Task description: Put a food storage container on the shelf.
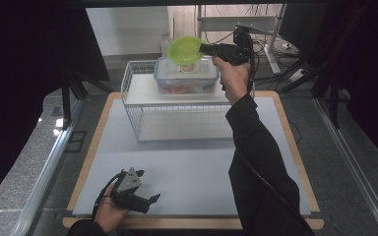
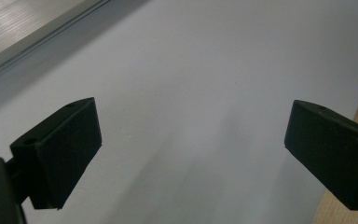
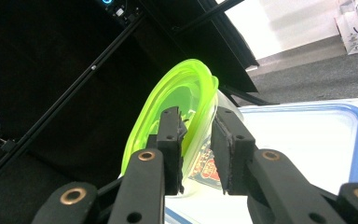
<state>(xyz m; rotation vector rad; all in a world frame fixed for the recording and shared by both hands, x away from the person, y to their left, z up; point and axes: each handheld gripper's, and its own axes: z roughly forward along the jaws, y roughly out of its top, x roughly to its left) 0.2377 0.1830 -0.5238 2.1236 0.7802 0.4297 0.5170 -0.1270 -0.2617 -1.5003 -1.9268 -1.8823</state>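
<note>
A lime-green translucent bowl [image 1: 185, 49] sits tilted on a small printed cup [image 3: 204, 168]. The cup stands on a clear food container with a blue-edged lid [image 1: 187, 78], on the upper shelf of a white wire rack [image 1: 133, 105]. My right gripper [image 1: 203, 47] reaches in from the right at the bowl's edge. In the right gripper view the bowl's rim [image 3: 186, 88] runs between the two jaws of that gripper [image 3: 198, 135], which stand a little apart from it, open. My left gripper [image 1: 147, 187] rests low on the table's front left, open [image 2: 191, 140] with nothing between its pads.
The grey mat [image 1: 187, 167] covers a wood-edged table [image 1: 295, 162]. The wire rack takes up the far middle of the table. Black curtains hang to the left, and metal frames and cables [image 1: 275, 44] stand behind the table at the right.
</note>
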